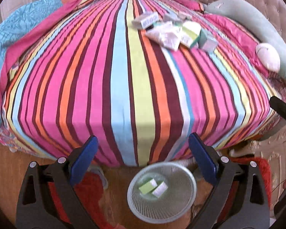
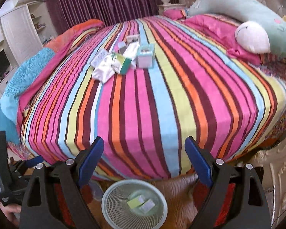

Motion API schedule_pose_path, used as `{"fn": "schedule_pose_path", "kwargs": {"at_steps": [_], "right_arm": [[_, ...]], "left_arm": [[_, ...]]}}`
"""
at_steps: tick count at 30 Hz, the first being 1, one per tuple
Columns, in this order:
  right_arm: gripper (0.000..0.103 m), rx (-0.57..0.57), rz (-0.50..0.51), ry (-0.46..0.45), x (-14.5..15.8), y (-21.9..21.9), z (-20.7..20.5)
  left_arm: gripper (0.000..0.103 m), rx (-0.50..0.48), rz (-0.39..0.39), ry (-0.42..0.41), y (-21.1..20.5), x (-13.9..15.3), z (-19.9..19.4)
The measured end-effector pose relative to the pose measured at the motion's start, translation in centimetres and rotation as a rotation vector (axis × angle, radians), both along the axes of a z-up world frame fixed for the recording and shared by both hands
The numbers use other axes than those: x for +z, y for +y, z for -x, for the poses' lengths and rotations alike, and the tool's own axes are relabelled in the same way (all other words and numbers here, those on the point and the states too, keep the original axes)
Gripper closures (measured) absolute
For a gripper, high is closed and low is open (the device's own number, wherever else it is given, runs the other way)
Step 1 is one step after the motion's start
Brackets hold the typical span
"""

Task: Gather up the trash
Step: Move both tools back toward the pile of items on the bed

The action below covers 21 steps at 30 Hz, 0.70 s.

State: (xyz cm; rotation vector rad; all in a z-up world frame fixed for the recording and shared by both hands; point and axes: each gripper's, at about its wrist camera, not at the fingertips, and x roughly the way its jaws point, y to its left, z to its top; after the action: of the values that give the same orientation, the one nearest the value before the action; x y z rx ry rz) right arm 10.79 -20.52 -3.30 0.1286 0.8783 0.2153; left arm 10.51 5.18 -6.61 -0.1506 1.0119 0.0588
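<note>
Both claws empty above the bin, more trash waiting up the bed

The left gripper (image 1: 143,152) and the right gripper (image 2: 144,156) both hang with their blue pads spread apart and nothing between them, poised over the mesh wastebasket (image 1: 135,208) that stands on the wooden floor just off the foot edge of the striped bed (image 1: 124,87), likely put there so each drop is a short carry. Two small cartons (image 1: 152,188), one green and one white, already lie in its bottom. The rest of the trash, a pile of small boxes and packets (image 2: 124,61), sits bunched on the sheet well up the bed toward the headboard end, near a plush whale pillow (image 2: 238,13); the pile probably calls for another reach.
</note>
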Motion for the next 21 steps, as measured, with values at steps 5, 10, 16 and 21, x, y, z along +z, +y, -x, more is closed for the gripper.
{"fn": "schedule_pose_path", "kwargs": {"at_steps": [5,10,16,21], "right_arm": [[0.02,-0.022,-0.013,-0.04,2.0,-0.6,-2.2],[0.02,-0.037,-0.015,-0.061,3.0,-0.7,-4.8],[0.02,-0.027,-0.007,-0.074,4.0,-0.5,-8.0],[0.02,-0.007,0.024,-0.091,3.8,0.1,-10.7]], "left_arm": [[0.01,-0.001,0.018,-0.036,0.4,2.0,-3.1],[0.01,-0.017,0.007,-0.062,0.2,3.2,-7.0],[0.01,-0.034,-0.017,-0.066,-0.2,3.2,-11.2],[0.009,-0.03,0.032,-0.049,0.0,2.7,-14.6]]}}
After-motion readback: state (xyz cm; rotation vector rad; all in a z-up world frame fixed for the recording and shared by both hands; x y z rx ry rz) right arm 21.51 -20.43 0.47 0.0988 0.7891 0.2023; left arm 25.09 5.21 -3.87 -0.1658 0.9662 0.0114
